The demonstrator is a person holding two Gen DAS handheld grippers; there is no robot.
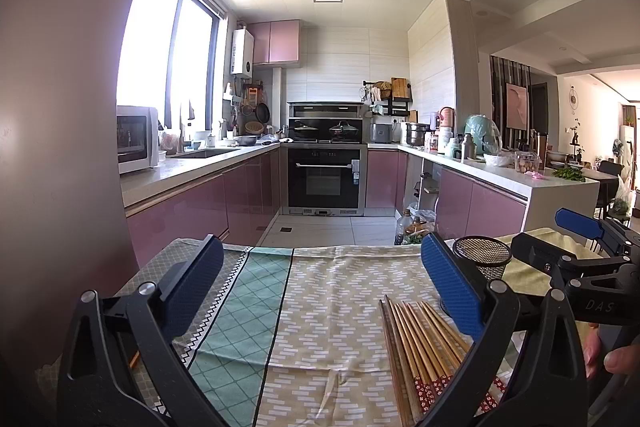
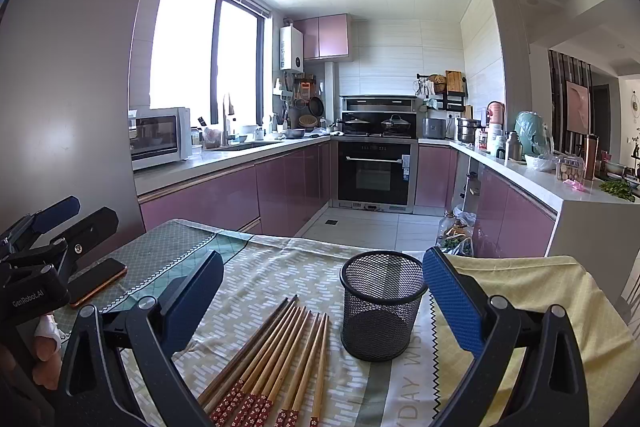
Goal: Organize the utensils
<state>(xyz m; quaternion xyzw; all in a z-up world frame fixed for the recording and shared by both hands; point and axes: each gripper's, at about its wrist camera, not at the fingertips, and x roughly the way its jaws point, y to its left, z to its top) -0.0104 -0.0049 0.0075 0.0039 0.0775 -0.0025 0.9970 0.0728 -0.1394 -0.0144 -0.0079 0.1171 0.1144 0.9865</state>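
Chopsticks (image 2: pixel 276 359): fanned flat on your table's patterned cloth (image 2: pixel 280 267), between your right gripper's (image 2: pixel 322 301) spread, empty fingers. Mesh cup (image 2: pixel 382 311): upright just beside them, rightward. Left gripper (image 1: pixel 320 291): fingers wide apart, empty, chopsticks by its right finger. Phone (image 2: pixel 98 281): far left.

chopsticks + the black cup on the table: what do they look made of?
Tan chopsticks with red floral-patterned ends: likely bamboo or wood, given the matte tan shafts with faint grain; the red ends look painted or wrapped, can't tell which. A couple look darker brown.

Black cylindrical mesh cup: probably metal wire mesh with a matte black coating, since the see-through grid wall has a solid rim and base band.
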